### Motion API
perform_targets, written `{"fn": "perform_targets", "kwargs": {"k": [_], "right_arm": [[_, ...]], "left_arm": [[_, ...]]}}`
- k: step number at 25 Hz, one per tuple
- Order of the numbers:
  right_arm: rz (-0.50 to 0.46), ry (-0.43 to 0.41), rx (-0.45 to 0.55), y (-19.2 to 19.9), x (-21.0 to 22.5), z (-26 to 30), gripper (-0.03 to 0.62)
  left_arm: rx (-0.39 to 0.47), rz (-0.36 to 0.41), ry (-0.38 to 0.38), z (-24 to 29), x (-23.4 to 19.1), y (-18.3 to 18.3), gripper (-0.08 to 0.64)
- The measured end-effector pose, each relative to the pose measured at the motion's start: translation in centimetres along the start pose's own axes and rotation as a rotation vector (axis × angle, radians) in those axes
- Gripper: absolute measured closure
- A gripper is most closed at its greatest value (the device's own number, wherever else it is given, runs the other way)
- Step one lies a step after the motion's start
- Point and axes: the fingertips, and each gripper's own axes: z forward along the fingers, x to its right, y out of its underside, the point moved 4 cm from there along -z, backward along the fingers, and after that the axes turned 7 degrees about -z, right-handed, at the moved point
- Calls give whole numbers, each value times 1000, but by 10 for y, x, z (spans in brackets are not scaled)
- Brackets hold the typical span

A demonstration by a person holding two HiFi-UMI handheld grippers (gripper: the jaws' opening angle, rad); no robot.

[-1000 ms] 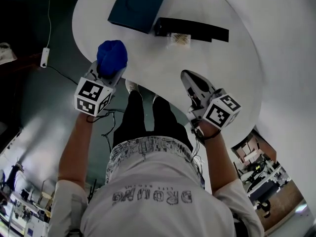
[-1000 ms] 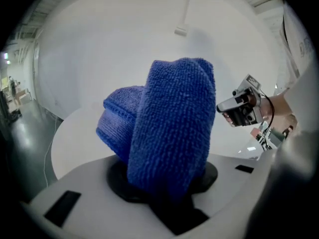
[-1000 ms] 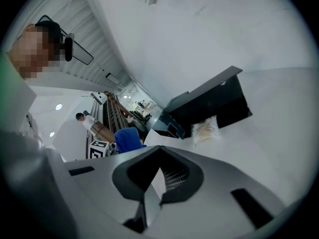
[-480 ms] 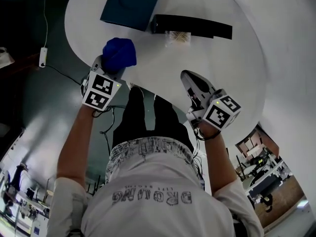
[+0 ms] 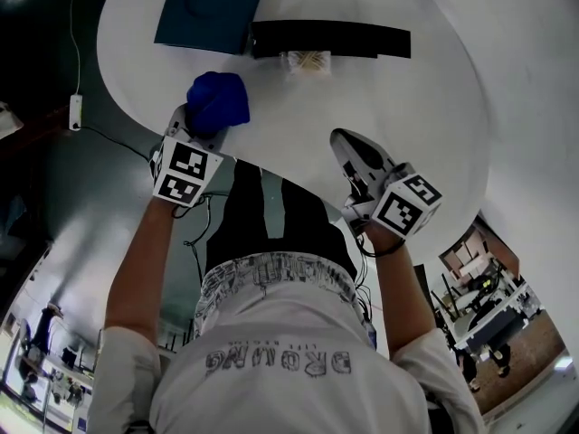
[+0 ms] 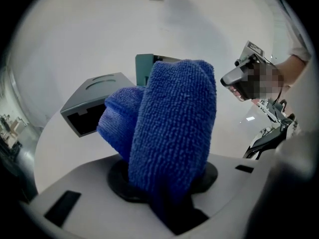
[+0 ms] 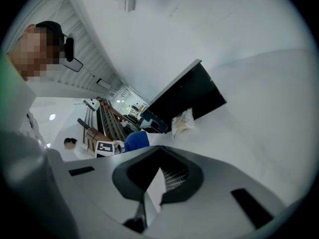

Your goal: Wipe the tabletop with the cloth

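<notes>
Cloth (image 5: 217,102) is bunched in your left gripper (image 5: 199,127), jaws clamped on it, over the tabletop's (image 5: 425,107) near edge. Behind it: box (image 5: 208,7), black bar (image 5: 330,39), packet (image 5: 306,61) touching the bar. Your right gripper (image 5: 351,152) is at the edge, jaws together, empty.

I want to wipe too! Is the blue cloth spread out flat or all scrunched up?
Scrunched up. The fuzzy blue cloth stands in bunched folds, pinched in the left gripper's jaws, not flat on the white tabletop.
</notes>
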Motion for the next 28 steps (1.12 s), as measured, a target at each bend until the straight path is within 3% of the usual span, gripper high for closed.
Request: {"fn": "perform_targets", "kwargs": {"k": [28], "right_arm": [[126, 113, 172, 12, 96, -135, 584]], "left_arm": [[7, 219, 248, 124, 178, -99, 405]]}}
